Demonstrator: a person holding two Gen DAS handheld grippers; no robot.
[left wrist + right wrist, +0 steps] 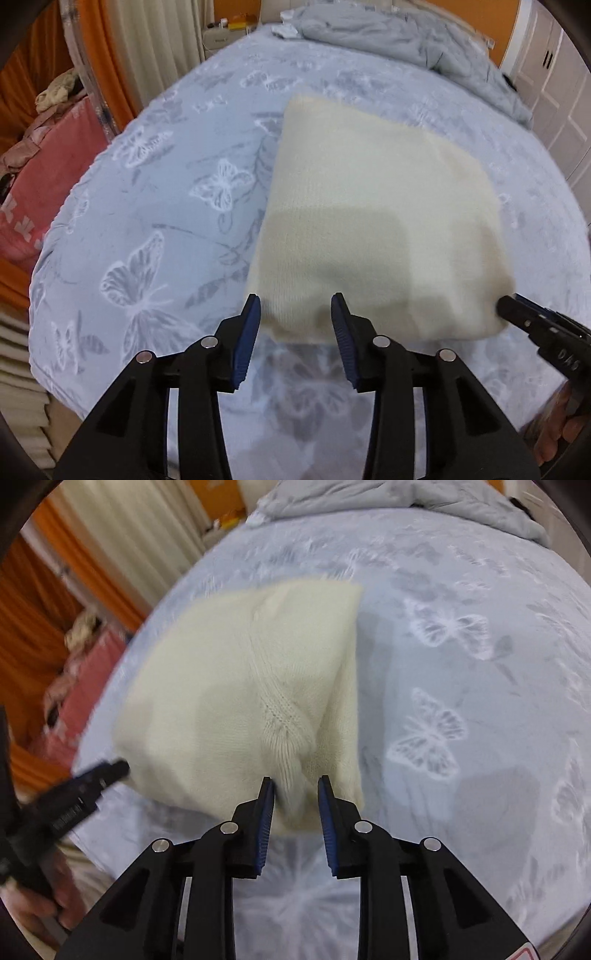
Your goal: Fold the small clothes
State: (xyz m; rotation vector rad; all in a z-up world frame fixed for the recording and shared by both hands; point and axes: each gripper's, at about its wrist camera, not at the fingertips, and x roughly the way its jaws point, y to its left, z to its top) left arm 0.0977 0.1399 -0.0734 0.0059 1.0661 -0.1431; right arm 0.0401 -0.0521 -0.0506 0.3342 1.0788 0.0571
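Cream knit: folded into a rough square, lying flat on the bedspread, pale blue with butterfly print. Left gripper: jaws spread, holding nothing, at the knit's near edge. Right gripper: jaws apart, straddling a cable-ribbed fold at the near edge, not clamped. Grey quilt: bunched at the bed's far end.

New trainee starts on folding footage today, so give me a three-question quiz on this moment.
1. True or false: the left claw is clamped on the cream knit garment.
2. What pattern is on the blue bedspread? A stripes, B butterflies, C dots.
3. Fill in: the right claw stands open at the garment's ____ edge.

Key: 1 false, it is open; 2 B; 3 near.
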